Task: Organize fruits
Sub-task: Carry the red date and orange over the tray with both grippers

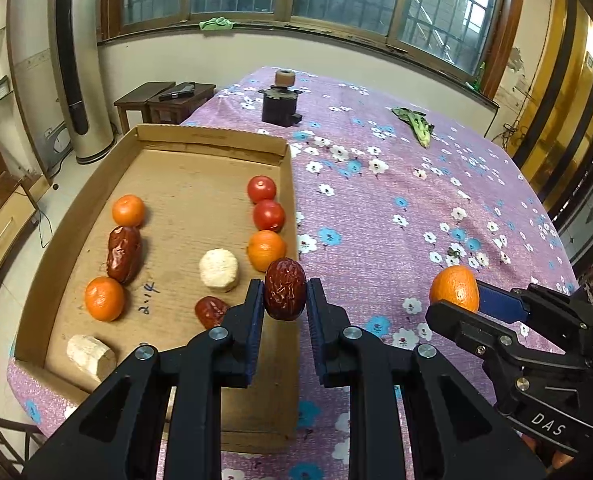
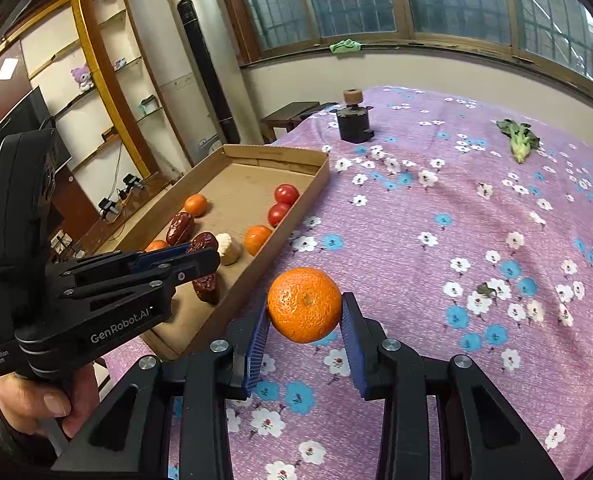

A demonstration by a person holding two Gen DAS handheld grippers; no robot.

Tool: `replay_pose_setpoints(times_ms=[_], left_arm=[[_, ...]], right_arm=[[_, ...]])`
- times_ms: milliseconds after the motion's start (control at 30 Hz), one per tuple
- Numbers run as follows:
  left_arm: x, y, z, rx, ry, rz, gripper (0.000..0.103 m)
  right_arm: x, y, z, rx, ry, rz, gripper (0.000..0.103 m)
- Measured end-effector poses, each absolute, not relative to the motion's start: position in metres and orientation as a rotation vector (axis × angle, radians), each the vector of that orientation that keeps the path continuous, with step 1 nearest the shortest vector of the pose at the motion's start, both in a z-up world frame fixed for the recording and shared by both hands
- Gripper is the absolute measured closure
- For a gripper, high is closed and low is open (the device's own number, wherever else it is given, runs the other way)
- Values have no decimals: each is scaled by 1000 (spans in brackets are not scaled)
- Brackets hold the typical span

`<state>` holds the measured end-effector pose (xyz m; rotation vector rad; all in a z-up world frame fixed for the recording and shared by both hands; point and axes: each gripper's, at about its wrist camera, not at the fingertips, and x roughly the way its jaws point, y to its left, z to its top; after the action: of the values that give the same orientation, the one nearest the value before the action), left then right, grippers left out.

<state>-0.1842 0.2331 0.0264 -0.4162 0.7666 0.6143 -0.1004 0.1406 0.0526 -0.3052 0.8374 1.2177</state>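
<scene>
My left gripper [image 1: 285, 294] is shut on a wrinkled red date [image 1: 285, 276], held over the right wall of a shallow cardboard tray [image 1: 212, 136]. In the tray lie three oranges, two tomatoes [image 1: 269, 215], two more dates [image 1: 124, 254] and two white chunks [image 1: 219, 270]. My right gripper [image 2: 304, 308] is shut on an orange [image 2: 304, 305] above the purple flowered cloth, right of the tray [image 2: 272, 154]. In the right wrist view the left gripper [image 2: 202, 250] shows side-on with its date [image 2: 205, 241]. The right gripper [image 1: 456, 296] with its orange [image 1: 454, 289] shows in the left wrist view.
A dark pot with a brown cap [image 1: 279, 102] stands at the far end of the table. A green leafy vegetable [image 1: 414, 124] lies at the far right. A small leaf scrap [image 2: 484, 290] rests on the cloth. Stools and a tower air conditioner stand beyond the tray.
</scene>
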Motion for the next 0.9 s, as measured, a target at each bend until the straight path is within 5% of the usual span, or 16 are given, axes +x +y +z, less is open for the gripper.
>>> replay_pose_setpoints(times_ms=[900], left_arm=[[-216, 282, 23, -478, 749, 701, 84]], right_arm=[[-114, 205, 52, -360, 828, 1289, 67]])
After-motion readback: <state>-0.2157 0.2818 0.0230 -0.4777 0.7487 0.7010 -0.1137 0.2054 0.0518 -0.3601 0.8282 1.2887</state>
